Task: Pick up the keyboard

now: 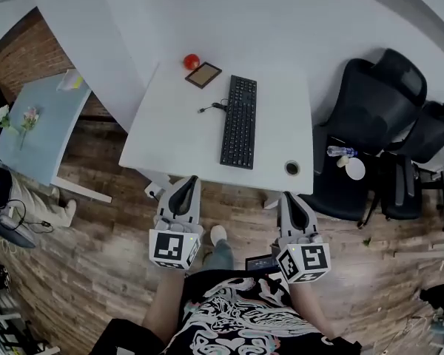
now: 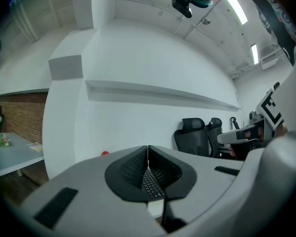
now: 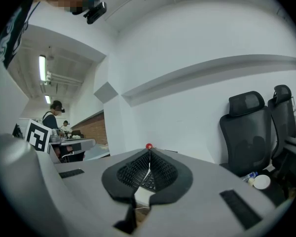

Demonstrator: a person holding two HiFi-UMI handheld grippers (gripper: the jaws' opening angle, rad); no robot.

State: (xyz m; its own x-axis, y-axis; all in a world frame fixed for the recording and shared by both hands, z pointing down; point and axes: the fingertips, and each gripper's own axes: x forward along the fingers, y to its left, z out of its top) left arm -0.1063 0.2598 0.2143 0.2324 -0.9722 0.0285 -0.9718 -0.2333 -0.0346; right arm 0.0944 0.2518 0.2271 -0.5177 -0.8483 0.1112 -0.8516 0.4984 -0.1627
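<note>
Keyboard: we see the black keyboard (image 1: 239,122) lying flat near the middle of the white tabletop (image 1: 170,128), its long side running away from us; neither claw touches it.
Cable: a thin dark cable (image 1: 212,108) curls off the keyboard's far left end (its loose end rests on the tabletop).
Far side: a red ball (image 1: 191,61) sits by the tabletop's far edge, with a small brown frame (image 1: 203,75) just beside it, both beyond the keyboard's far end and to its left.
Near right: a dark ring (image 1: 291,168) sits in the tabletop to the right of the keyboard's near end.
Left claw: our left claw (image 1: 185,183) is pressed together with nothing in it; it hangs over the wooden floor (image 1: 96,257) just short of the tabletop's near edge, pointing toward it and well apart from the keyboard.
Right claw: our right claw (image 1: 291,200) is likewise pressed together and empty, also short of the near edge, below the dark ring.
Surroundings: black office chairs (image 1: 370,117) stand to the right of the tabletop, a clear bottle (image 1: 340,151) on the nearest seat; a pale blue table (image 1: 48,139) with flowers (image 1: 15,117) stands to the left.
</note>
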